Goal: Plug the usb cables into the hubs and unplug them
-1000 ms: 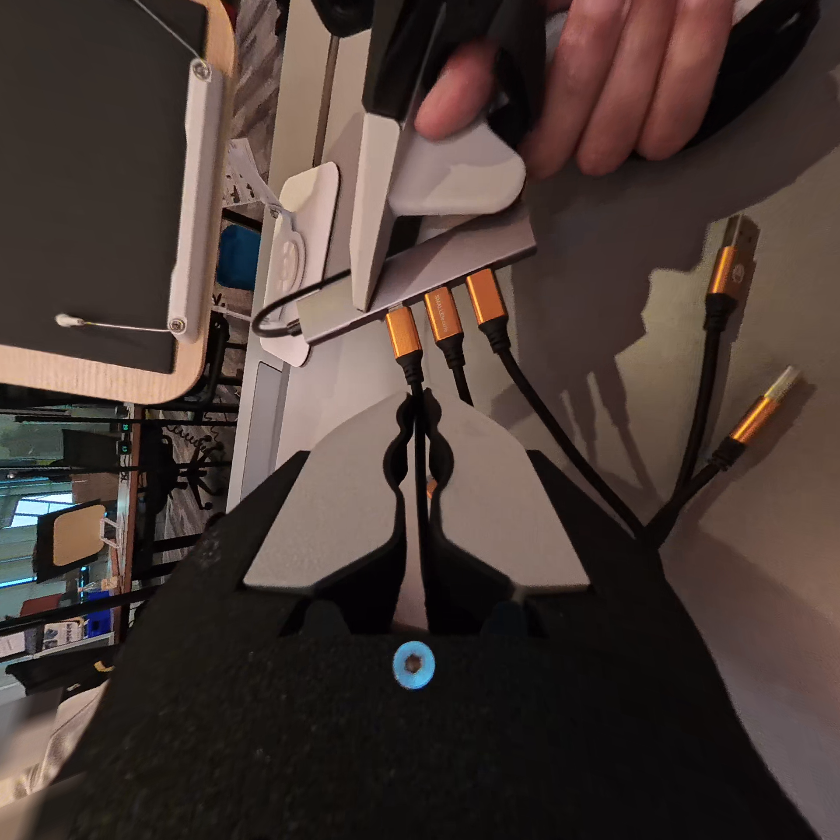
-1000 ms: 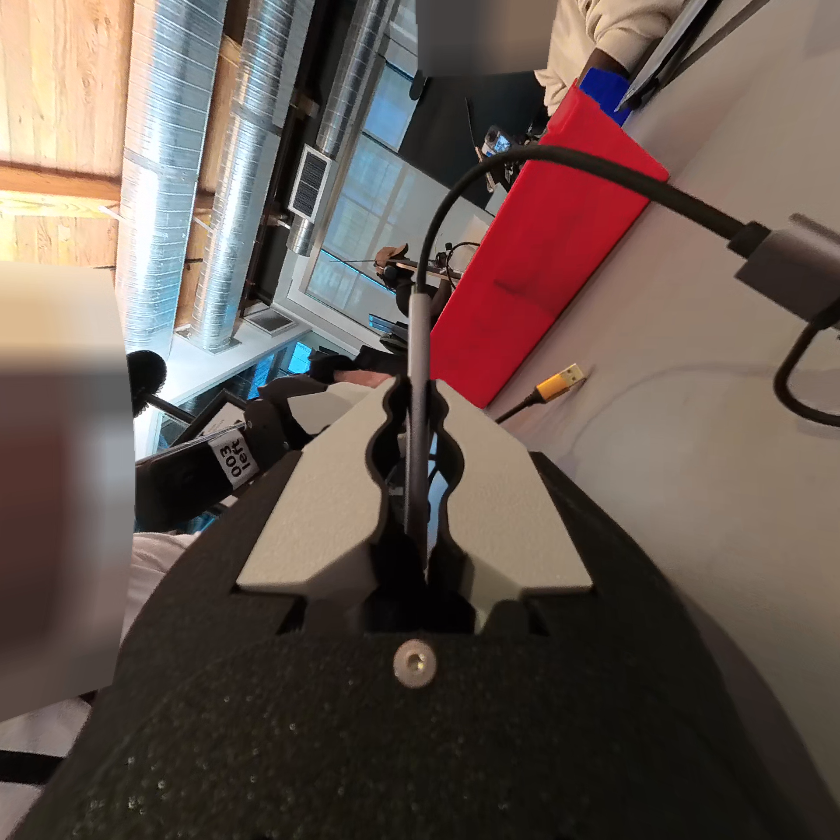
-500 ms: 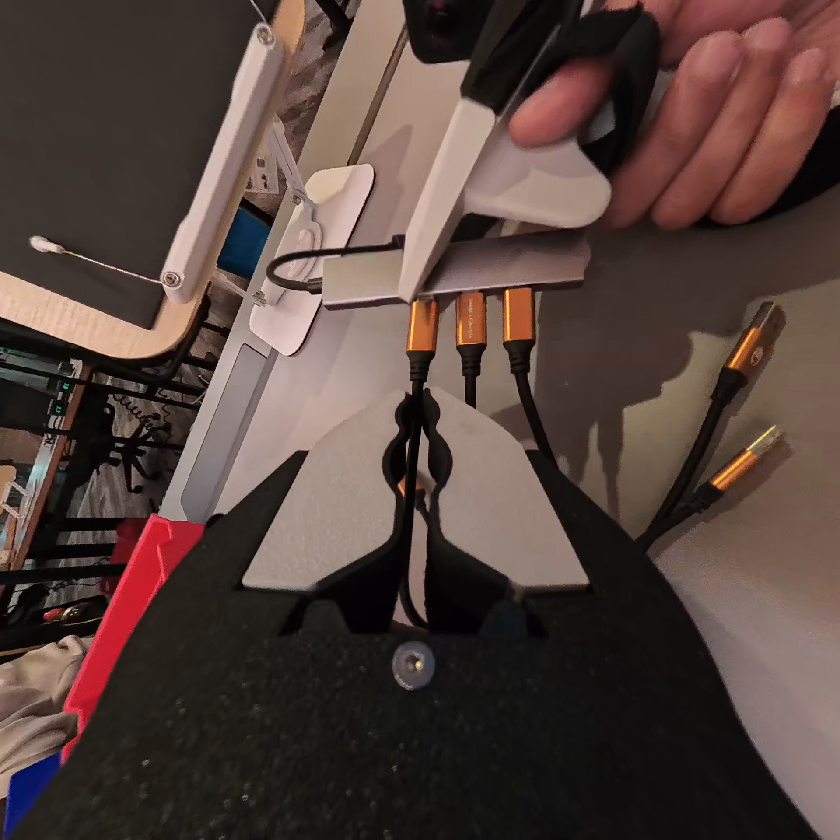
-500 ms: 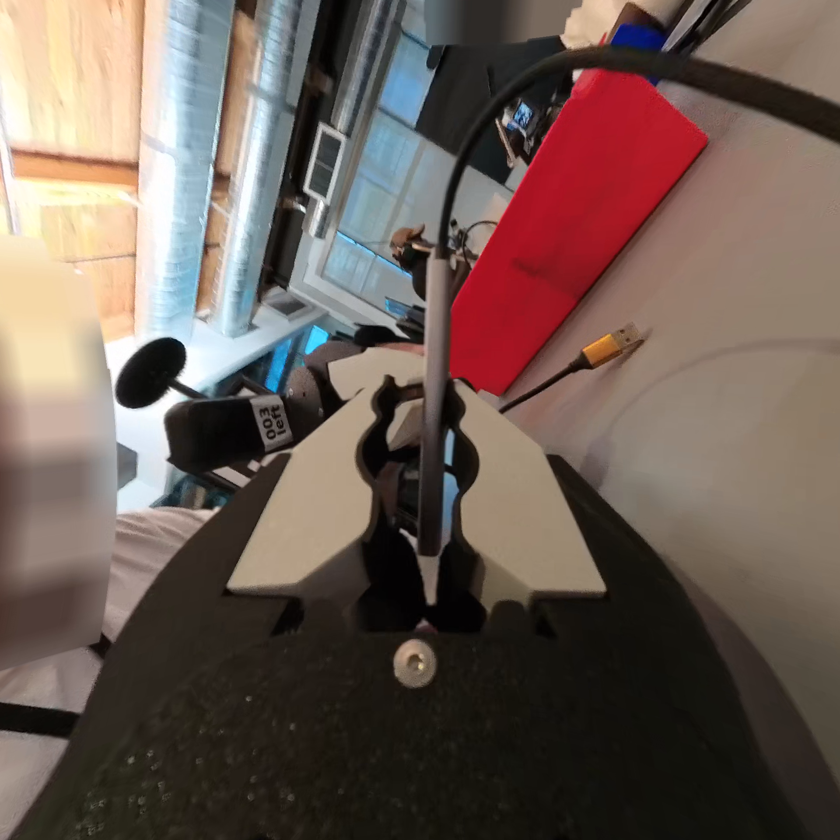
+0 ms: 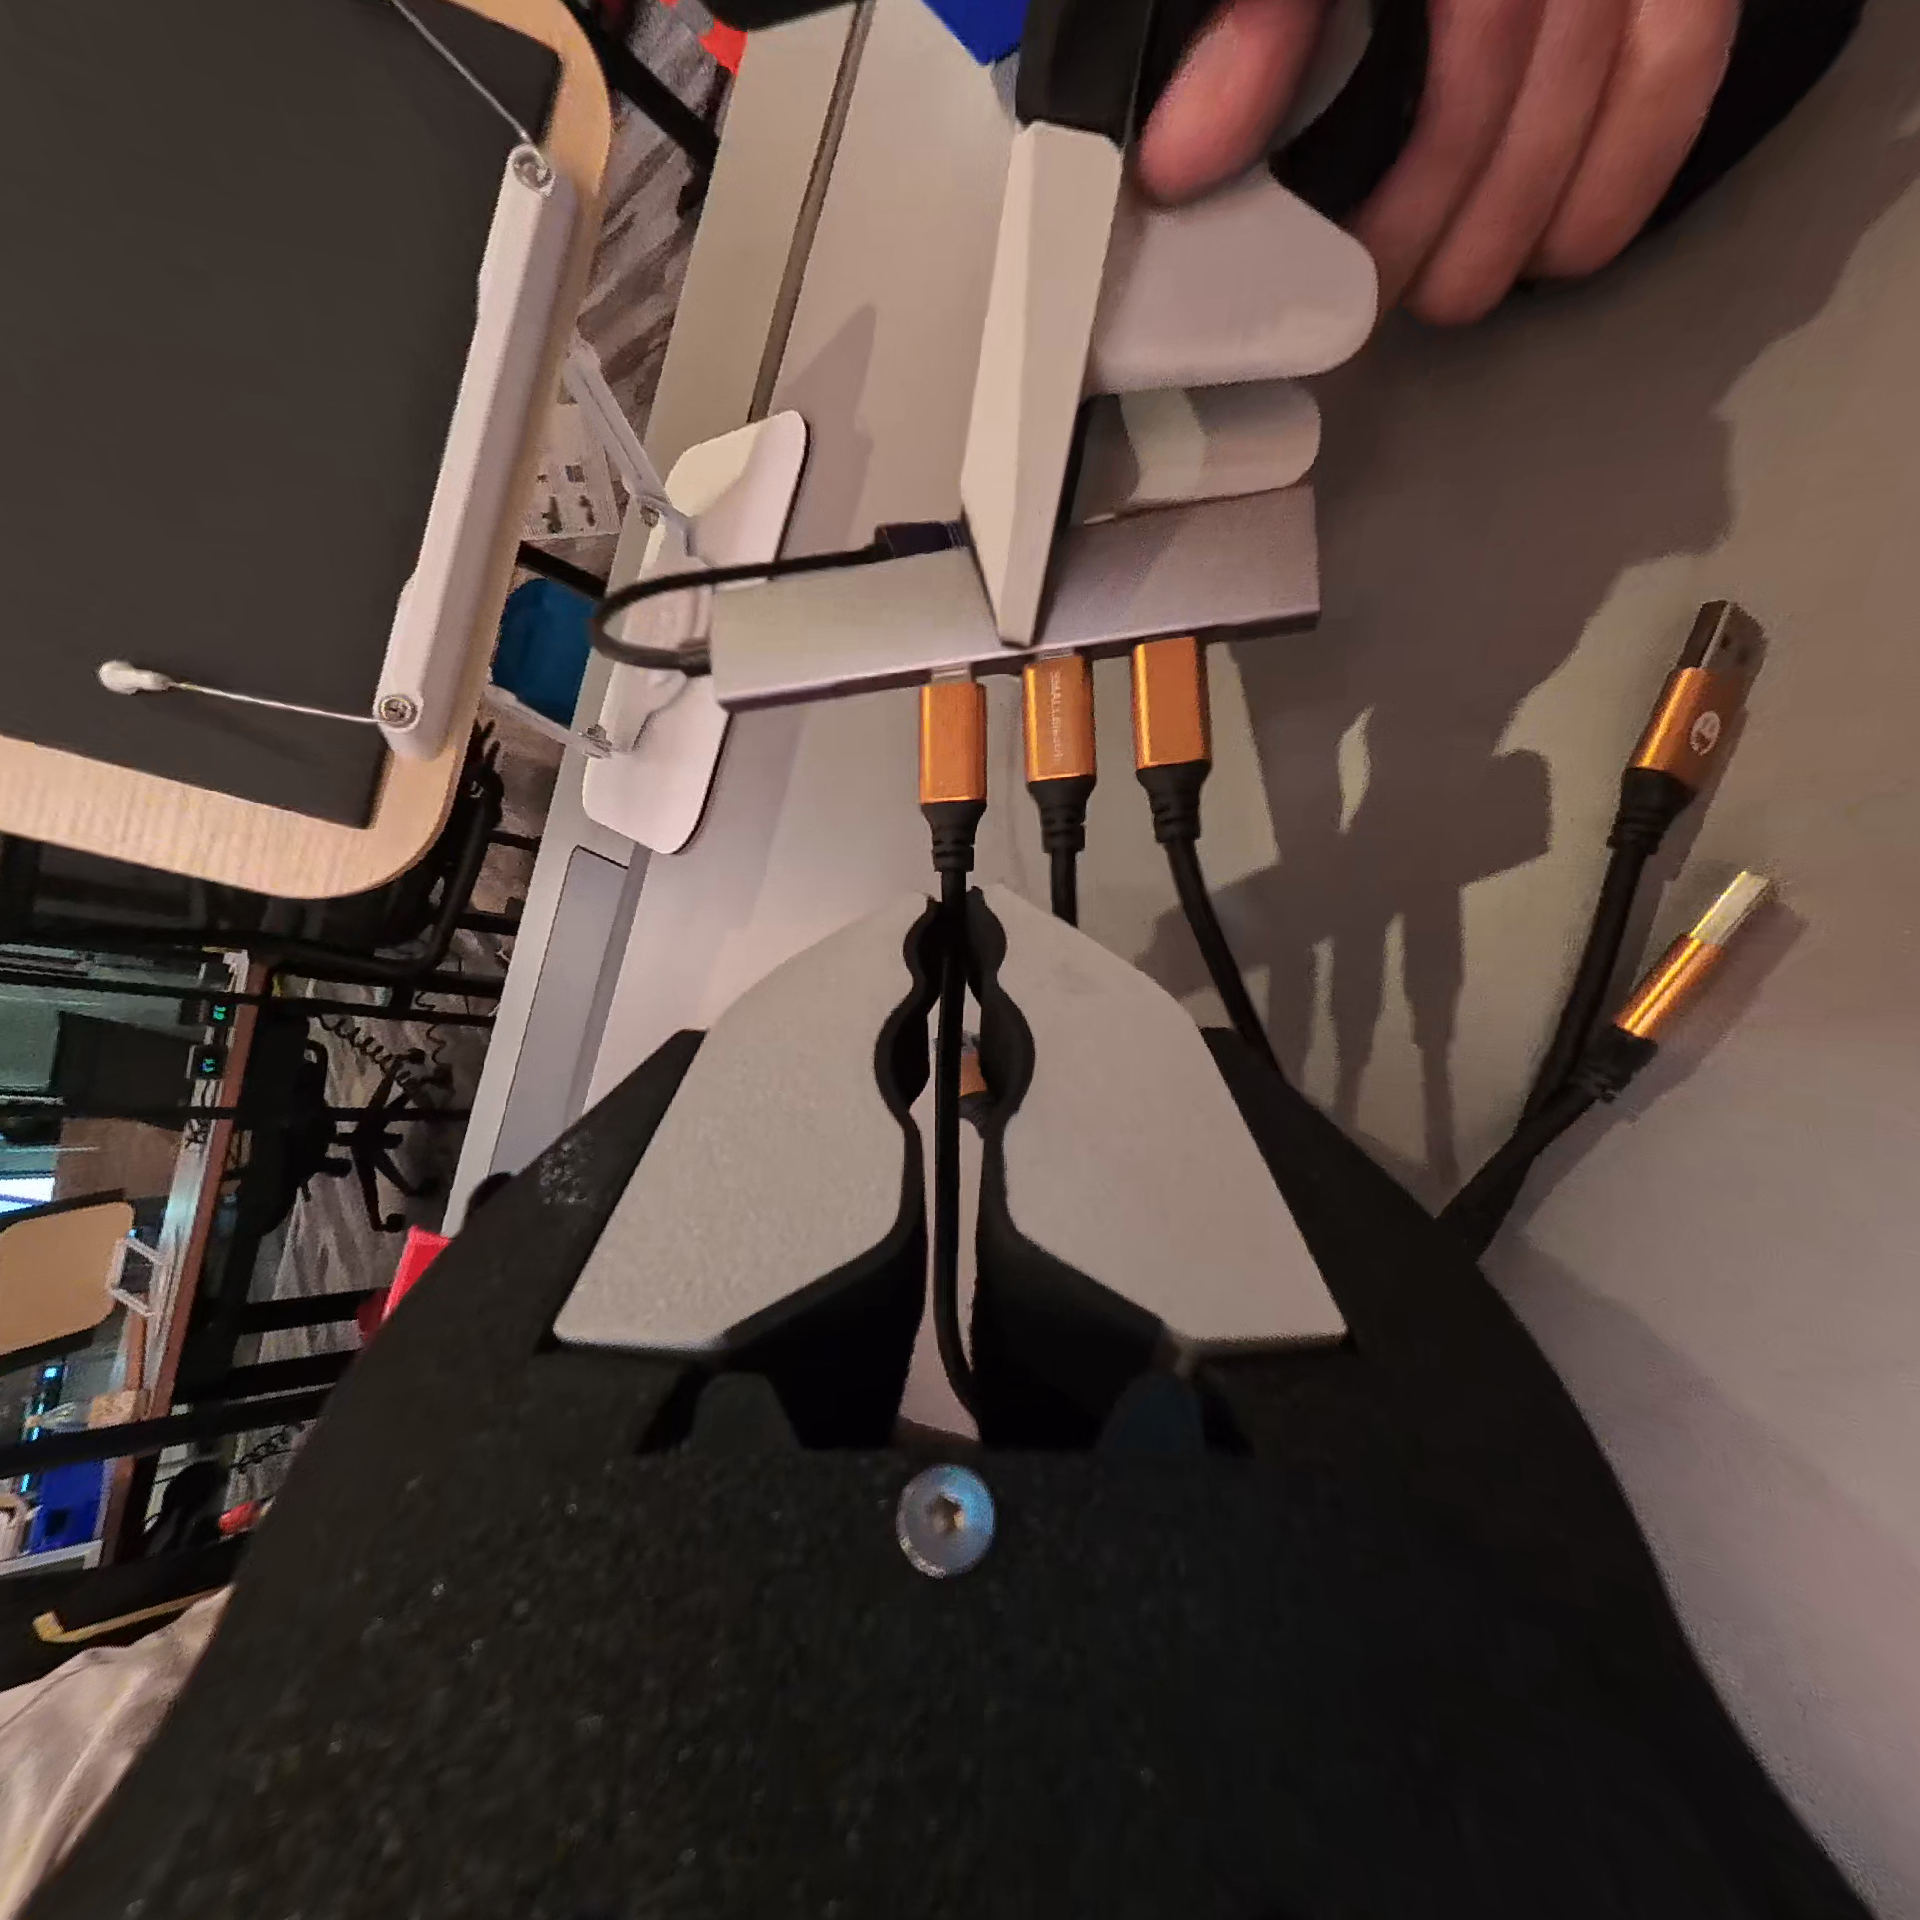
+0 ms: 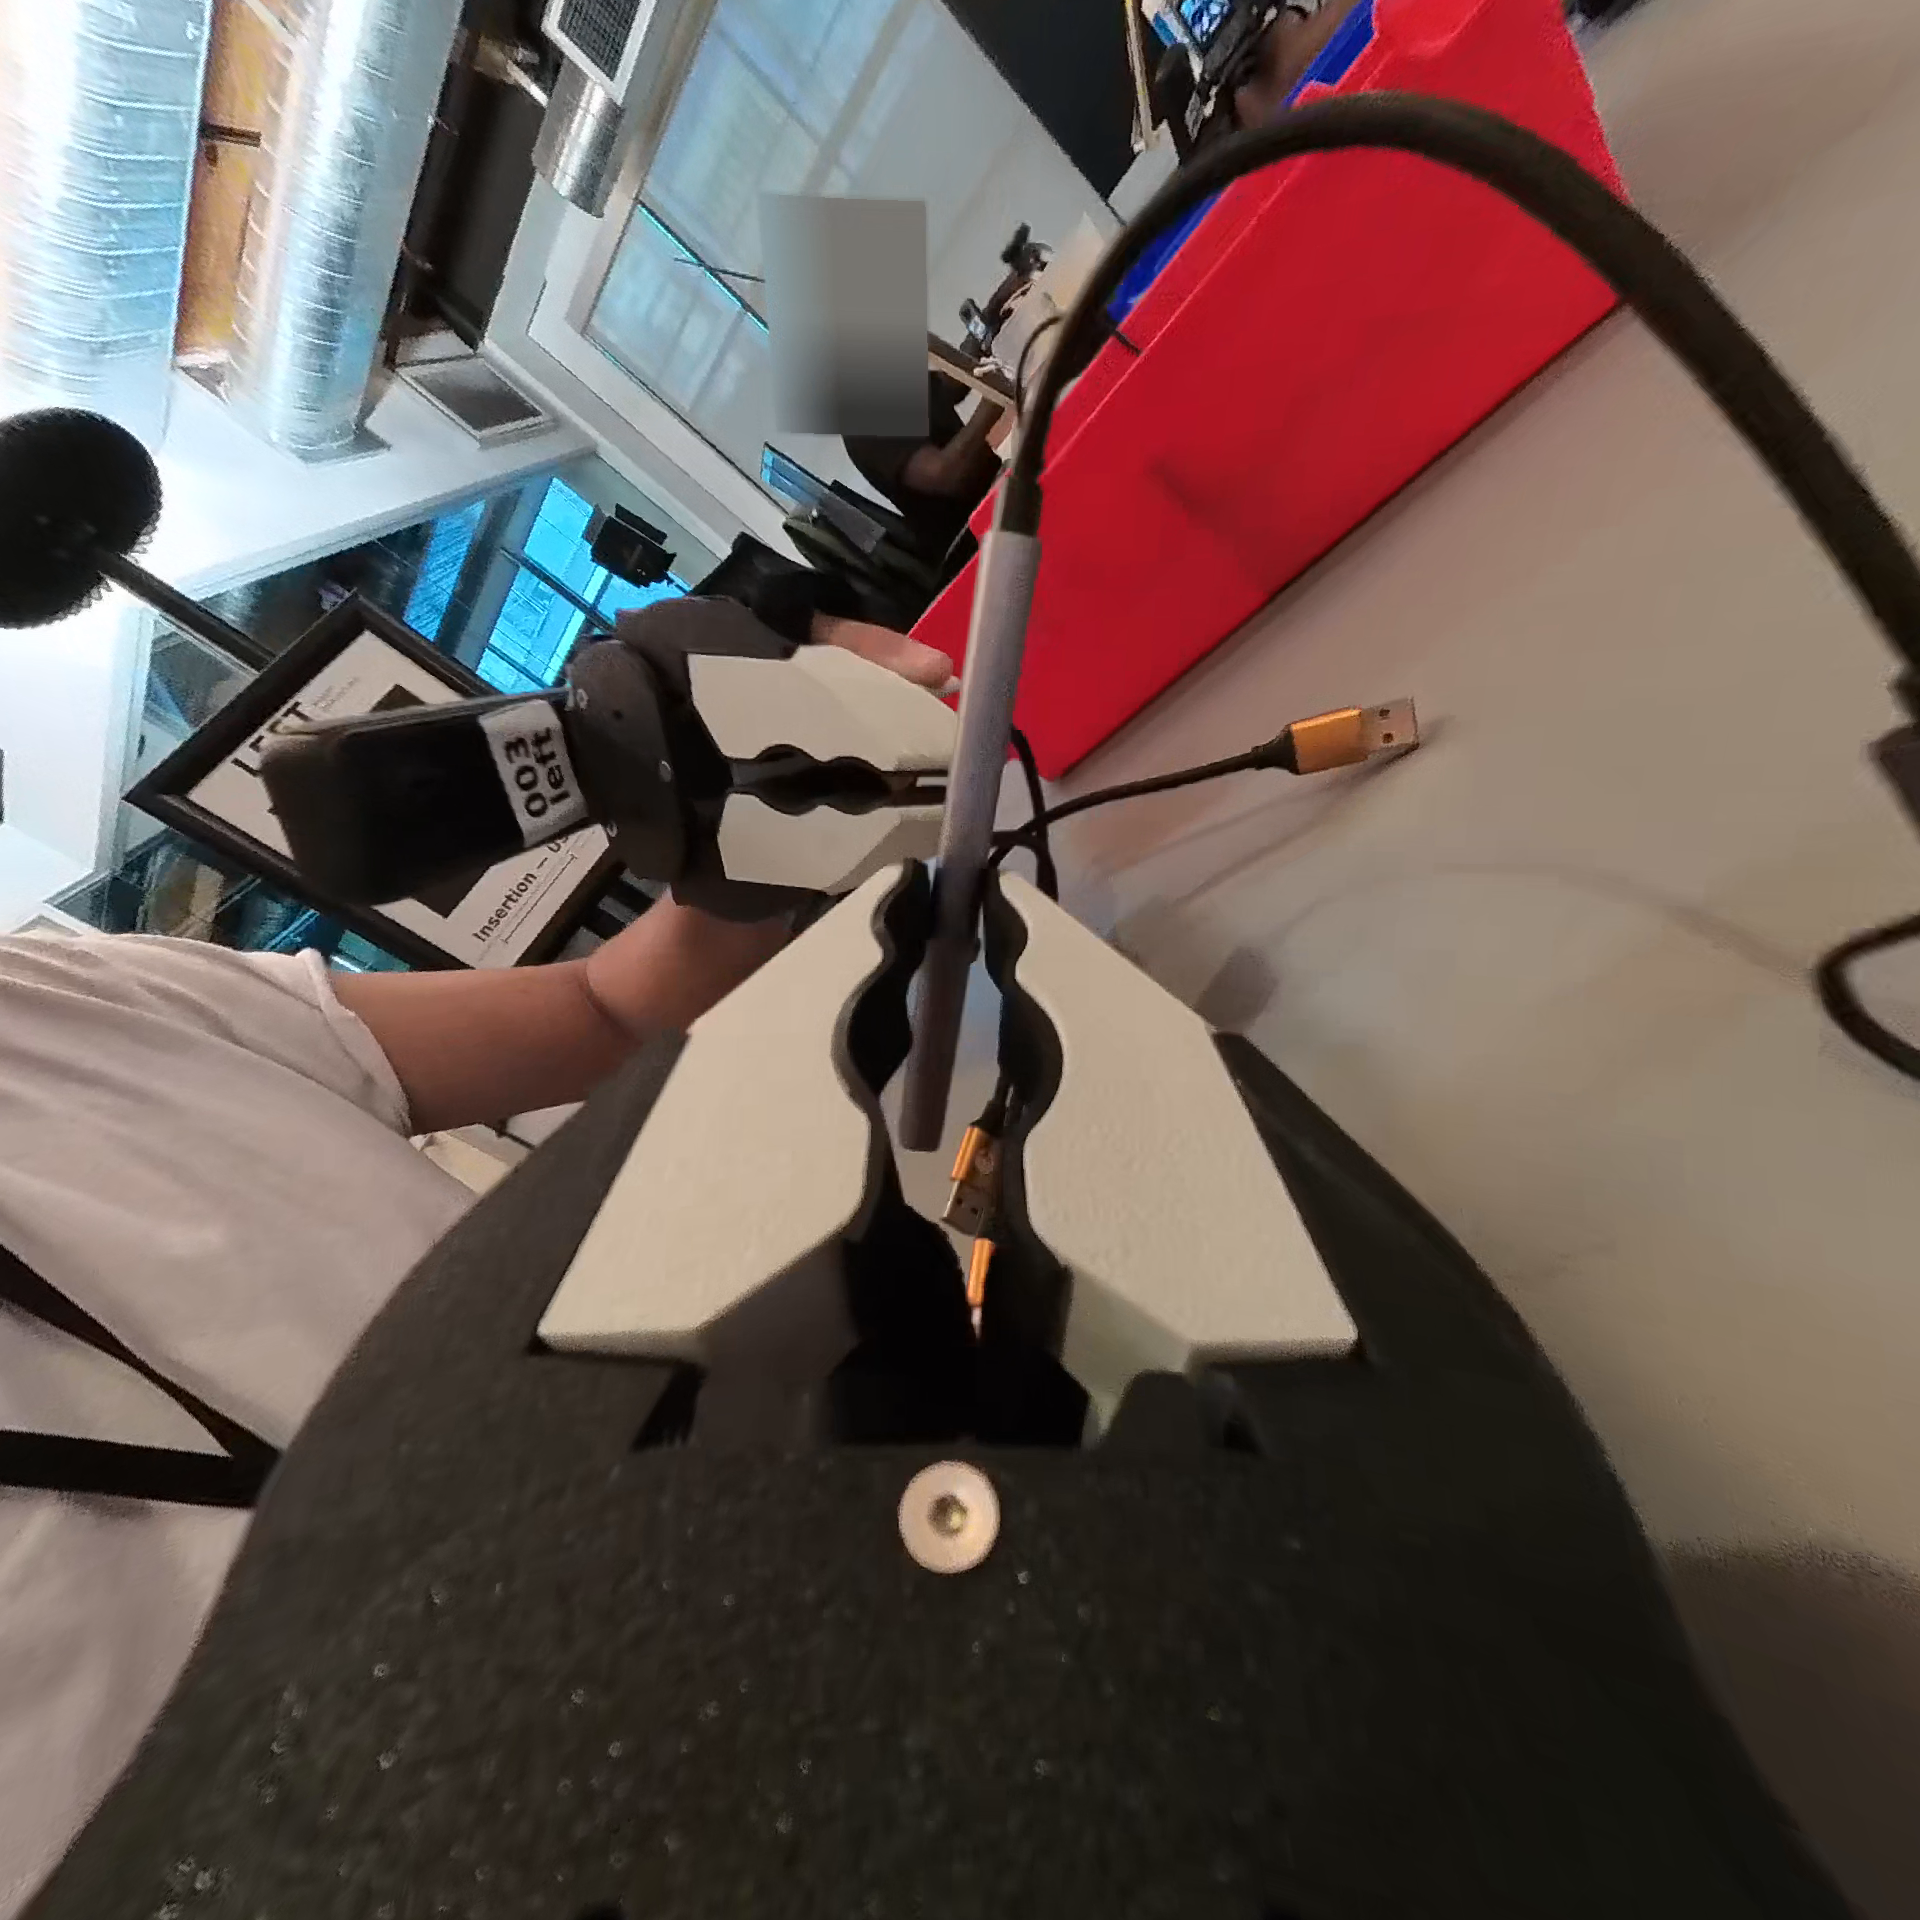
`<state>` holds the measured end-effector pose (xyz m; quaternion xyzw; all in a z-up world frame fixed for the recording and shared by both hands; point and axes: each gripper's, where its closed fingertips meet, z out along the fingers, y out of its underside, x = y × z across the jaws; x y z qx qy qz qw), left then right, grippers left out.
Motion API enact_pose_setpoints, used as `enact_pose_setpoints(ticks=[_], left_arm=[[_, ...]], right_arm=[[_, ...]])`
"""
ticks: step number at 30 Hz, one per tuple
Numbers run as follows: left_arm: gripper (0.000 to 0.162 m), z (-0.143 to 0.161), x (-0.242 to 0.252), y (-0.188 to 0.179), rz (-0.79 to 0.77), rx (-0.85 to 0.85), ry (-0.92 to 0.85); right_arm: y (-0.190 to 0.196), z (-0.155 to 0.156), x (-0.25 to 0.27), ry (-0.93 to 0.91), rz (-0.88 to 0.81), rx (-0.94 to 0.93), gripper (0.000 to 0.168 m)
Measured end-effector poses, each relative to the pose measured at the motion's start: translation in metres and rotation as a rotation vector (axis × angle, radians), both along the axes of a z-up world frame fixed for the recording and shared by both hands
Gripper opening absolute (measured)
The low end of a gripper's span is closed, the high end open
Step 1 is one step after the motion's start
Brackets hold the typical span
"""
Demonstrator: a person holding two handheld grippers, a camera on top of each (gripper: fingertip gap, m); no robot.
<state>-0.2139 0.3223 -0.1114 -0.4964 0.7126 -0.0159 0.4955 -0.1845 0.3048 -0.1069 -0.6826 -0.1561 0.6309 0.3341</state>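
Observation:
A grey USB hub [image 5: 862,623] is held above the grey table [image 5: 1662,1351]. My right gripper [image 5: 1023,613] is shut on it from above, with a hand behind. Three orange plugs sit in its near edge. My left gripper [image 5: 951,904] is shut on the black cable [image 5: 948,1143] of the leftmost plug [image 5: 951,743], just below it. That plug sits slightly lower, with a sliver of metal showing. In the right wrist view my right gripper [image 6: 956,883] clamps the hub [image 6: 982,707] edge-on, and the left gripper [image 6: 914,779] reaches in from the left.
Two loose orange plugs [image 5: 1694,707] [image 5: 1683,977] lie on the table at right; one shows in the right wrist view [image 6: 1340,743]. A white stand [image 5: 717,644] and a wood-edged black board [image 5: 260,416] are at left. A red bin [image 6: 1299,416] stands behind. My hands' fingertips stand some 4 cm from each other.
The leftmost plug has slipped slightly out of the hub. The right wrist view has swung, so the left gripper and its arm now show beside the hub.

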Motion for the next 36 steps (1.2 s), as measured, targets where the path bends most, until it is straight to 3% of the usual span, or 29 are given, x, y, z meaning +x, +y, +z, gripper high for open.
enact_pose_setpoints(ticks=[7, 14, 18, 34, 36], left_arm=[[0.003, 0.009, 0.002, -0.008, -0.032, -0.091, -0.089], [0.002, 0.006, -0.005, -0.02, -0.119, -0.005, 0.031], [0.003, 0.007, -0.004, -0.027, -0.161, 0.028, 0.073], [0.003, -0.017, -0.013, -0.026, -0.197, 0.086, 0.219], [0.003, -0.019, -0.014, -0.026, -0.195, 0.078, 0.216]], right_arm=[[-0.01, 0.005, -0.001, 0.025, 0.062, 0.016, 0.007], [-0.027, -0.008, -0.013, -0.079, 0.161, -0.002, 0.007], [-0.045, -0.022, -0.031, -0.219, 0.235, 0.078, 0.007], [-0.033, -0.028, -0.018, -0.305, 0.173, 0.146, 0.015], [-0.036, -0.028, -0.018, -0.298, 0.192, 0.138, 0.009]])
